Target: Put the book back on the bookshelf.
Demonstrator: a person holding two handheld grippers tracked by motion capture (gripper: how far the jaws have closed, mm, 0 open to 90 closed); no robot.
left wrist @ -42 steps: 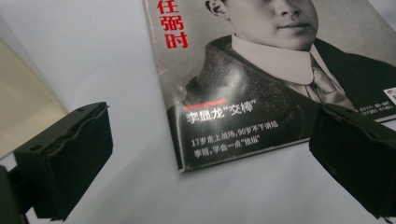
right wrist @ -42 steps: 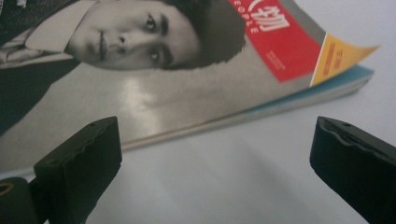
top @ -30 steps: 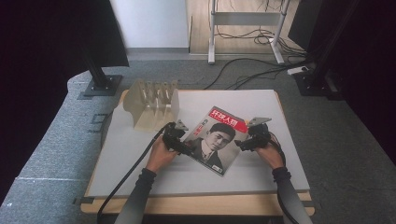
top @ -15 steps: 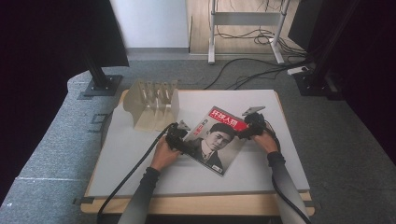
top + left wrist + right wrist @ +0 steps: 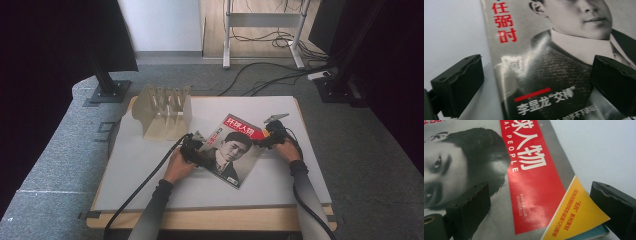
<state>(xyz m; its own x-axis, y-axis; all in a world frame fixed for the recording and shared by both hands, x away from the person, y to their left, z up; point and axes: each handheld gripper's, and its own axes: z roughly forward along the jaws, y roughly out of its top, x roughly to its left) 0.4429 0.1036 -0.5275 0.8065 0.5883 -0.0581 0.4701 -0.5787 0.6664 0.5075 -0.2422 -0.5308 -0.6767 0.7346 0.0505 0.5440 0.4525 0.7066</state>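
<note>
Straddling magazine [image 5: 232, 150] edges: left gripper [image 5: 196, 145] and right gripper [image 5: 264, 138] both wide, nothing held. Magazine flat between fingers. Grasp and lift toward rack [image 5: 162, 111] pending.

Both grippers, left gripper [image 5: 196, 146] and right gripper [image 5: 266, 136], have blocky black jaws with ridged pads, black trailing cables, and dark grey sleeves behind.
</note>
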